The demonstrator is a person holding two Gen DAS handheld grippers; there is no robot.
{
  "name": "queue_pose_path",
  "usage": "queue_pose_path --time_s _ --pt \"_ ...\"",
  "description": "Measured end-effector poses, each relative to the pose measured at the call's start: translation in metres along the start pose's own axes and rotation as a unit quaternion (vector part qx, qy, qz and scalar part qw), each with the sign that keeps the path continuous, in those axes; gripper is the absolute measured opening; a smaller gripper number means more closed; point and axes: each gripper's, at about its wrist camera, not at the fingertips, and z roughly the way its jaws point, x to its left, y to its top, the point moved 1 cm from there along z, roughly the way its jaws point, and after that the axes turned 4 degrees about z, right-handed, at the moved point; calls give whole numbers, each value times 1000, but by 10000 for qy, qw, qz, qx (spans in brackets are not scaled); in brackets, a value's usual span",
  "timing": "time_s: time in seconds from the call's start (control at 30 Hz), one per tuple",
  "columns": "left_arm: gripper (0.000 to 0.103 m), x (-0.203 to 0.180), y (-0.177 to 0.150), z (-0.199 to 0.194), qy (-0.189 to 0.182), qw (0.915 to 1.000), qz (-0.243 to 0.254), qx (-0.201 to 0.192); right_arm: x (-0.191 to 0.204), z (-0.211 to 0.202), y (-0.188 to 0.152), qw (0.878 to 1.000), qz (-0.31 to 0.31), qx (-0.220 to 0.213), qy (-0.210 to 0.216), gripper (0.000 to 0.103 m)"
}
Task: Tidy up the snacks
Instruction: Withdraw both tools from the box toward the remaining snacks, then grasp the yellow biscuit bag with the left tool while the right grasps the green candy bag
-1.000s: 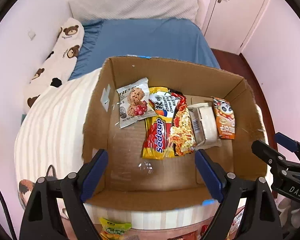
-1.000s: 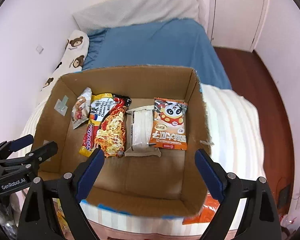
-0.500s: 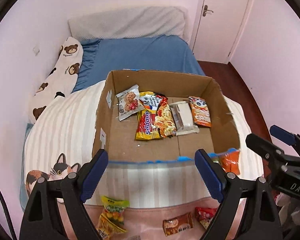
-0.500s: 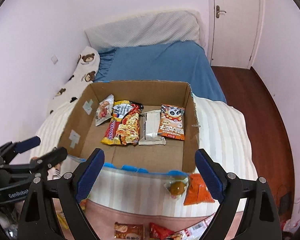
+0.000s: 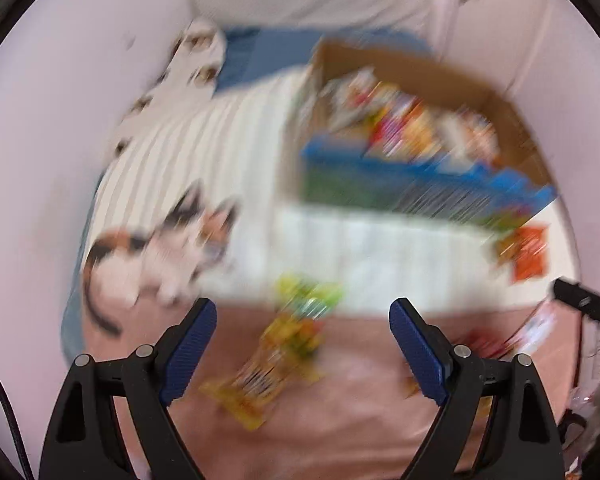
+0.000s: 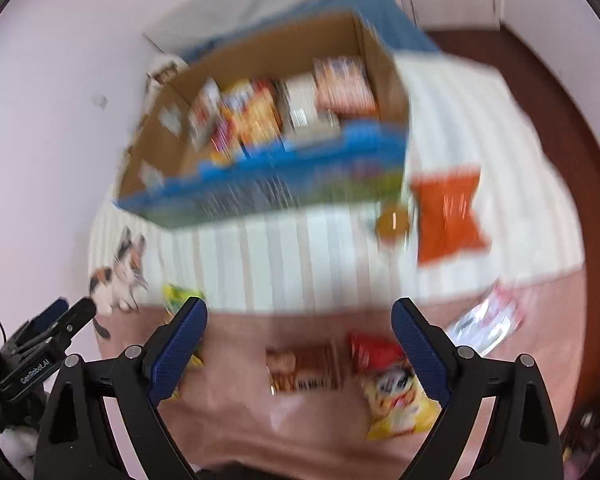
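Observation:
Both views are motion-blurred. A cardboard box (image 5: 504, 116) (image 6: 260, 50) with several snack packs inside sits on the striped bedcover. My left gripper (image 5: 302, 312) is open over the pink blanket, with a yellow-green snack pack (image 5: 288, 344) lying between and below its fingers, untouched. My right gripper (image 6: 298, 312) has its jaws opening, nothing between them; below it lie a brown pack (image 6: 304, 366), a red pack (image 6: 374, 350) and a yellow pack (image 6: 398, 400). An orange pack (image 6: 446, 212) and a small round snack (image 6: 392, 220) lie by the box's near right corner.
A cat print (image 5: 156, 252) marks the bedcover on the left. A clear wrapper (image 6: 484, 318) lies at the right edge of the pink blanket (image 6: 236, 396). Dark wooden floor (image 6: 548, 92) runs along the right. Pink wall to the left.
Both grippers have pulled back from over the box toward the near edge of the bed and sunk a little. The loose packs on the pink blanket now lie under them.

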Motion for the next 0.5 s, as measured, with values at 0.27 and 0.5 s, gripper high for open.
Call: queue_pose_path --time_s 0.27,0.5 --pt "88 41 -62 74 182 9933 162 1126 -23 72 -45 9949 507 867 -62 96" --pt "88 -4 -82 136 188 9652 1874 1812 4 112 -59 9913 16 1291 -260 95"
